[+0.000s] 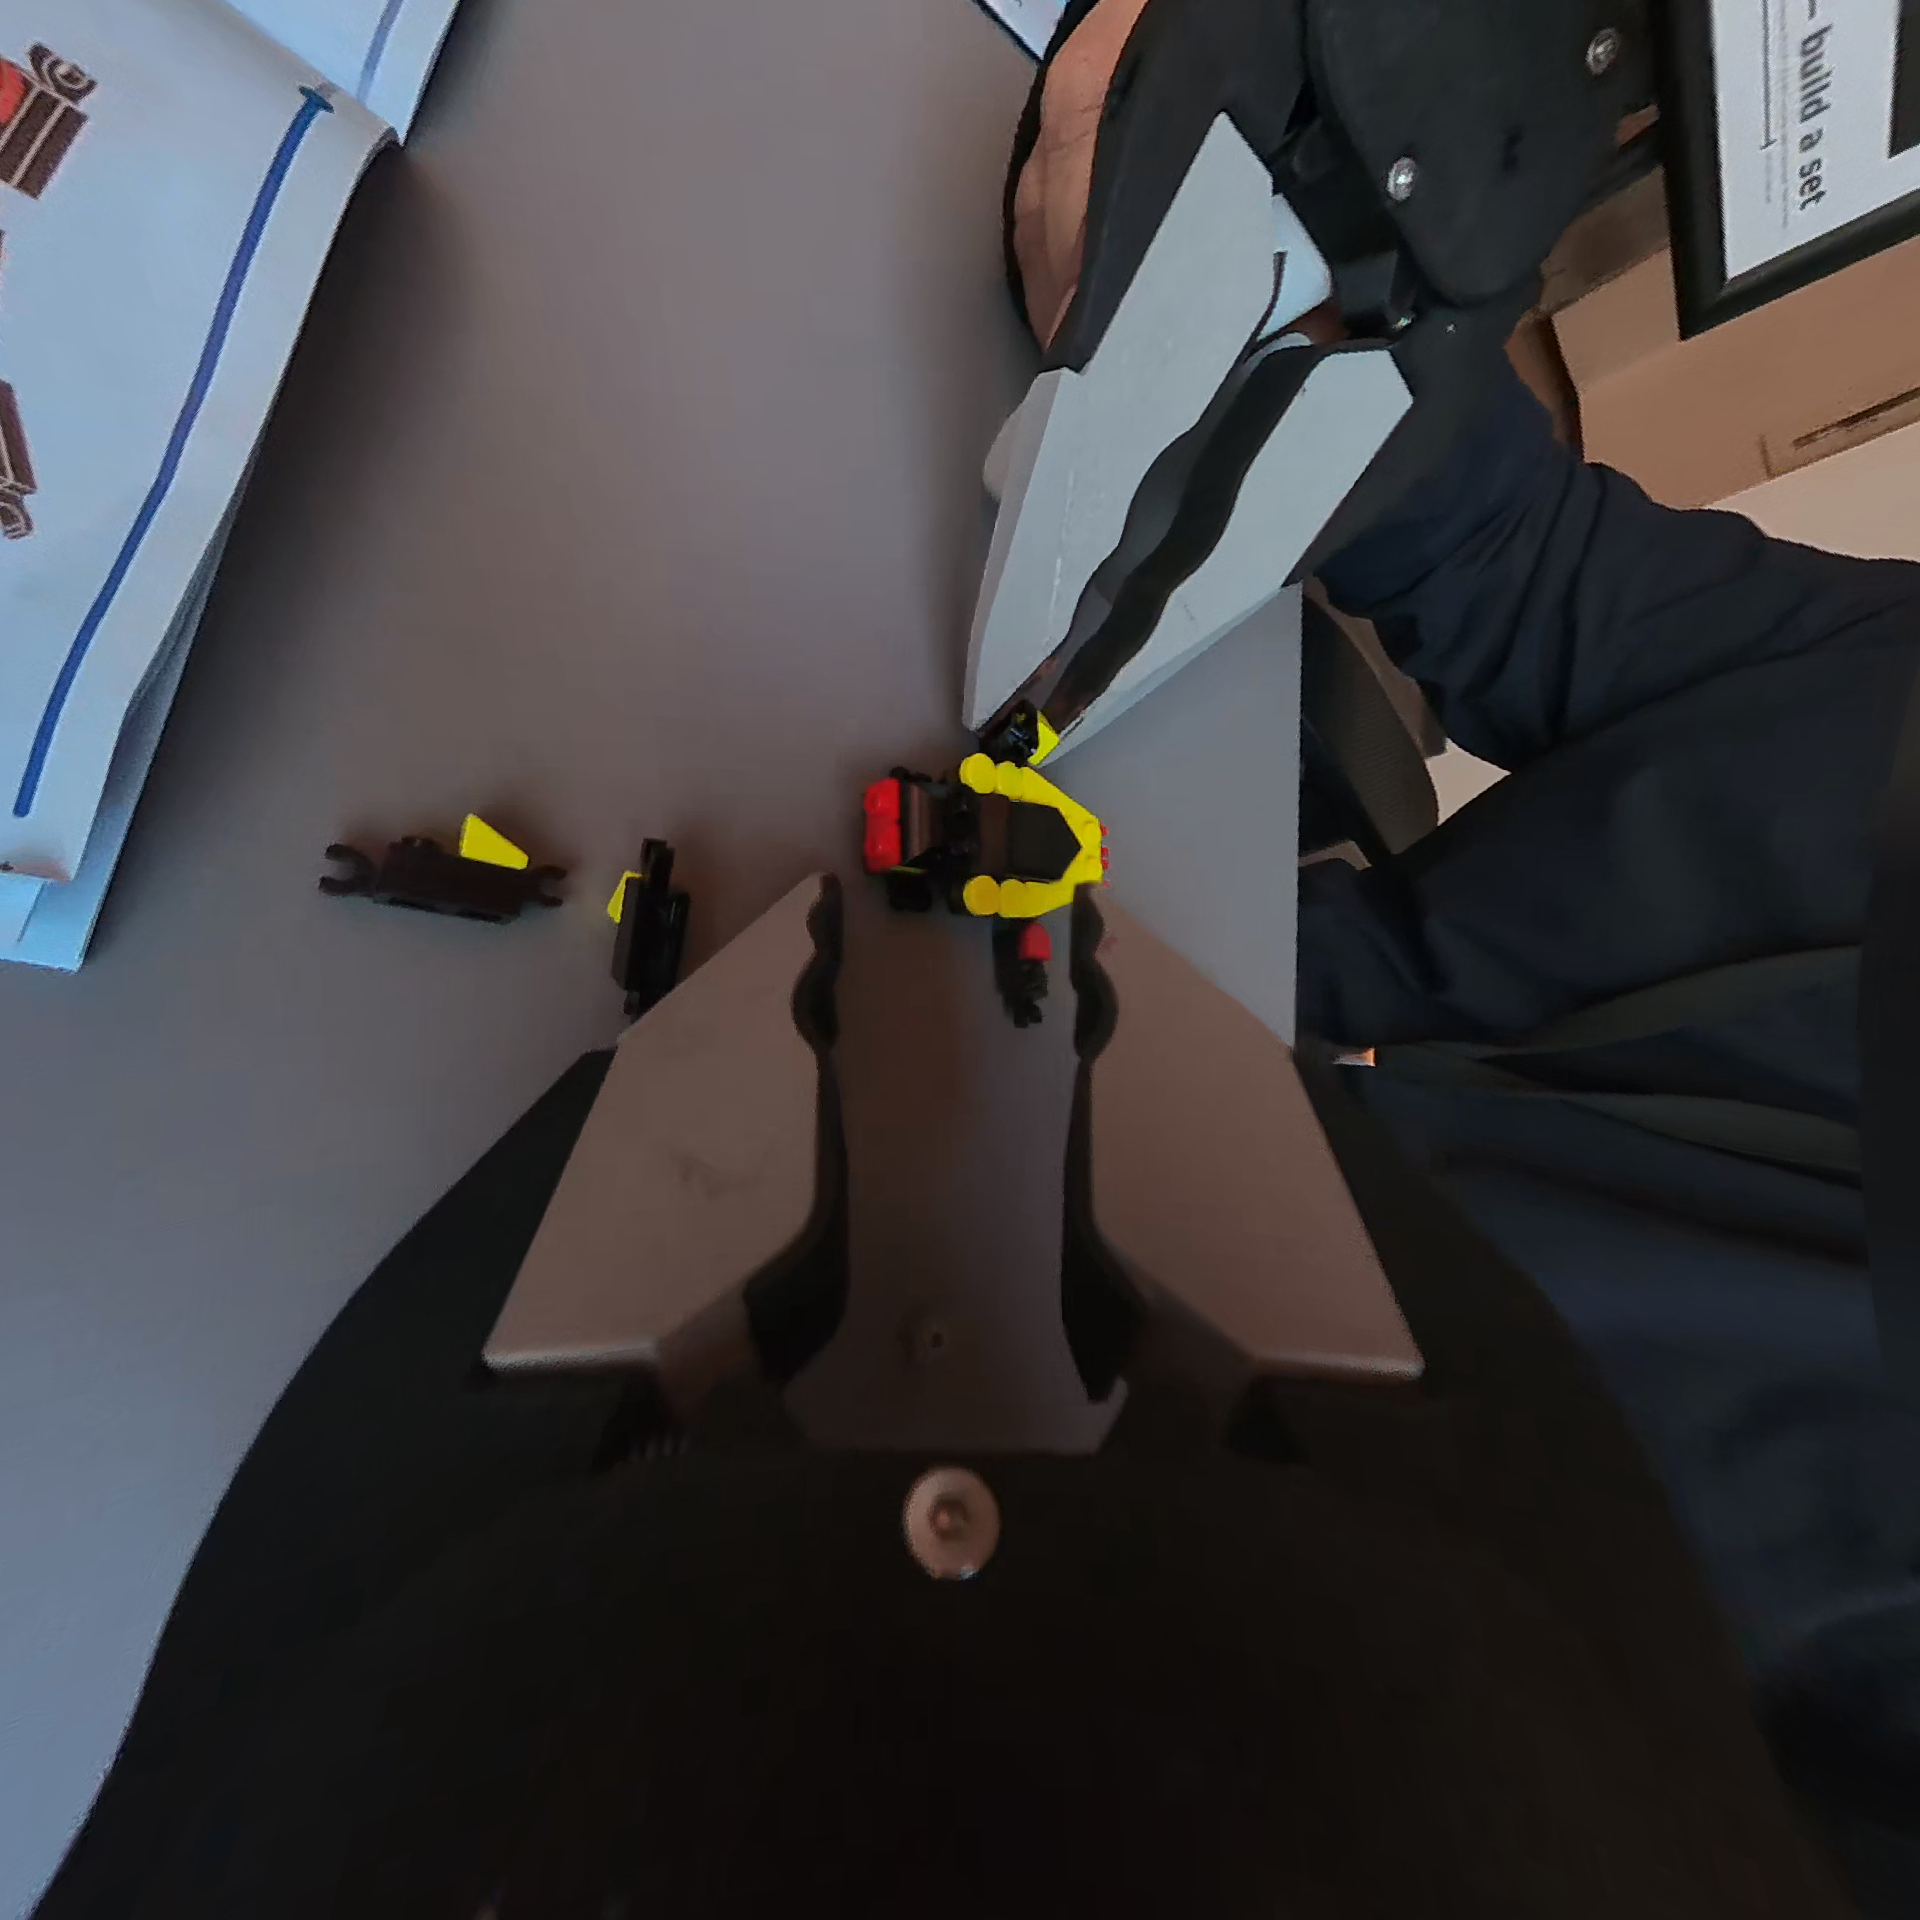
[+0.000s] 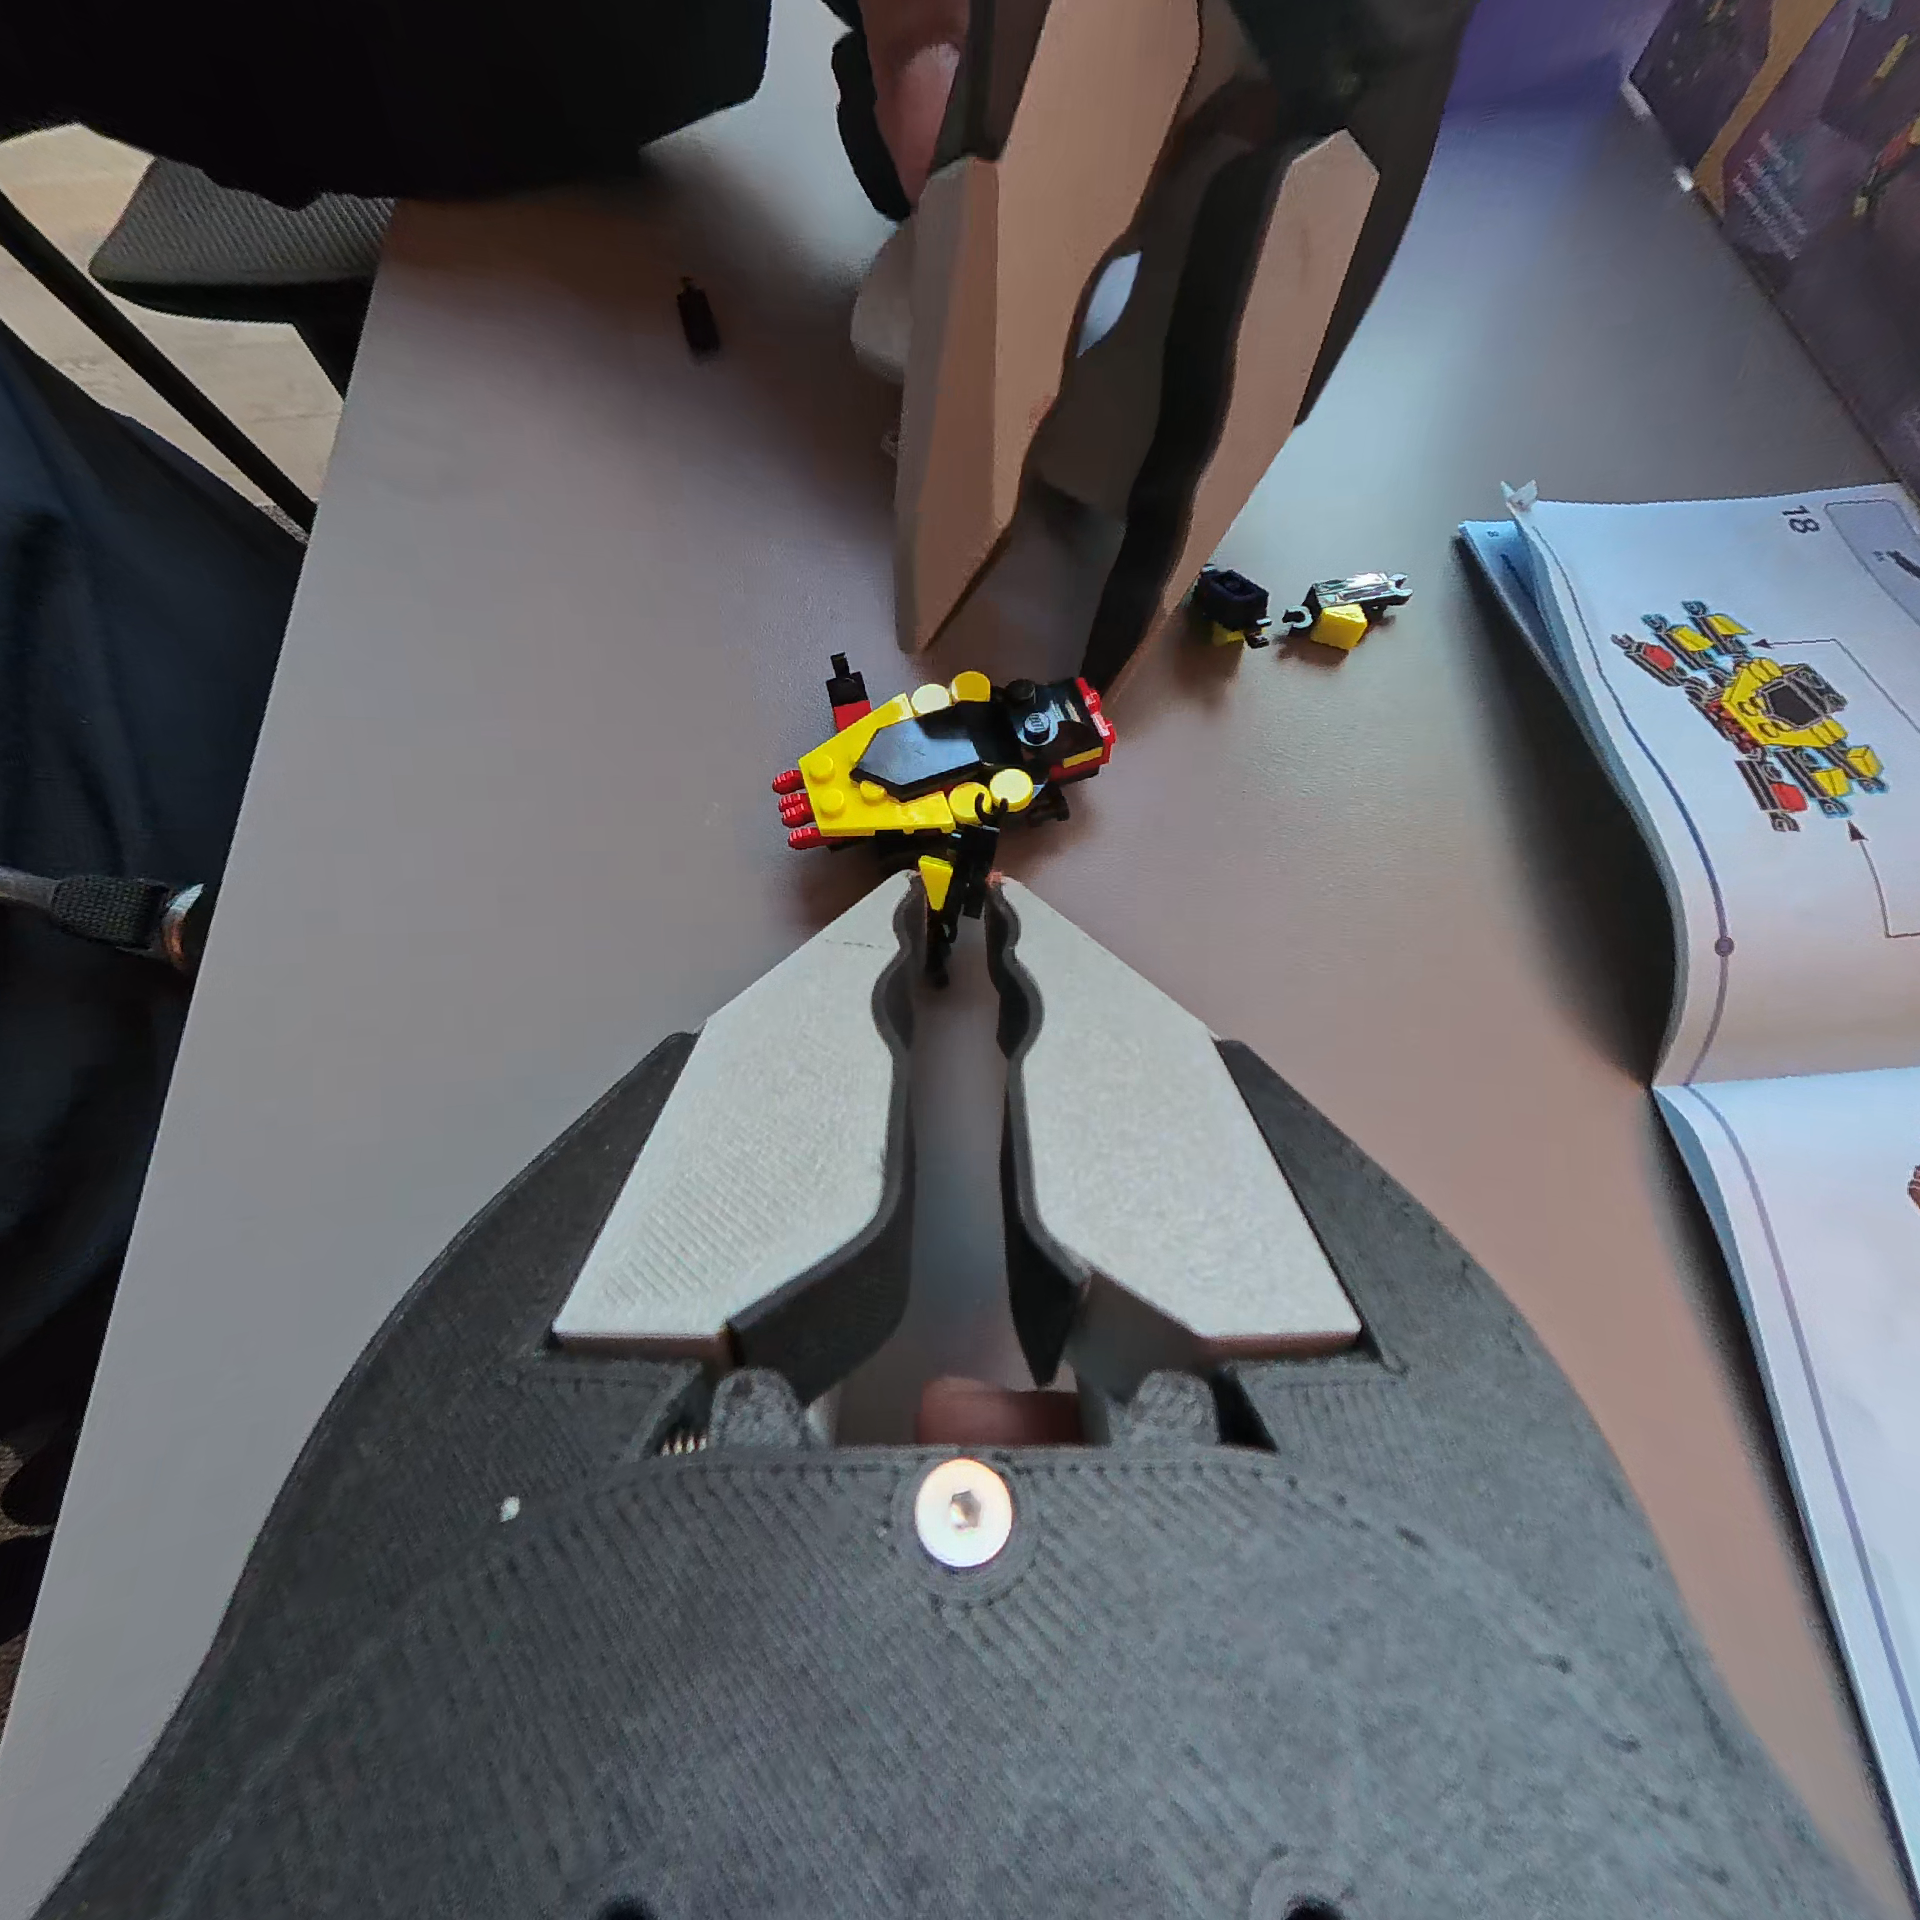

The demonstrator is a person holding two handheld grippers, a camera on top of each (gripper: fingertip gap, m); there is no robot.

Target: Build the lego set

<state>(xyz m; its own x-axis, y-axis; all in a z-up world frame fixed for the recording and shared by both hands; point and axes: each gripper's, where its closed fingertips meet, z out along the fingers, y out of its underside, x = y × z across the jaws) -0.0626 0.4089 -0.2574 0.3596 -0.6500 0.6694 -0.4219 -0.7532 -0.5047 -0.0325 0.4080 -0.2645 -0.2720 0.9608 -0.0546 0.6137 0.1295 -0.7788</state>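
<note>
Where the yellow, black and red lego model [image 2: 940,764] sits, near the middle of the grey desk [image 2: 540,644], both tongs converge on it. Right tongs [image 2: 948,899] are nearly closed around a small black and yellow limb piece [image 2: 951,894] that touches the model's near side. Left tongs [image 1: 956,914] stand apart with nothing between the fingers; one fingertip [image 1: 1086,920] lies just beside the model, next to a small red and black limb [image 1: 1027,961]. Two loose black and yellow sub-assemblies [image 1: 442,868] [image 1: 646,920] lie on the desk near the left tongs. One small black piece [image 2: 698,317] lies well apart, close to the desk's far edge. An open instruction booklet [image 2: 1714,790] lies farther out along the desk edge. Behind the right tongs, a dark sleeve [image 1: 1579,644] is visible.
</note>
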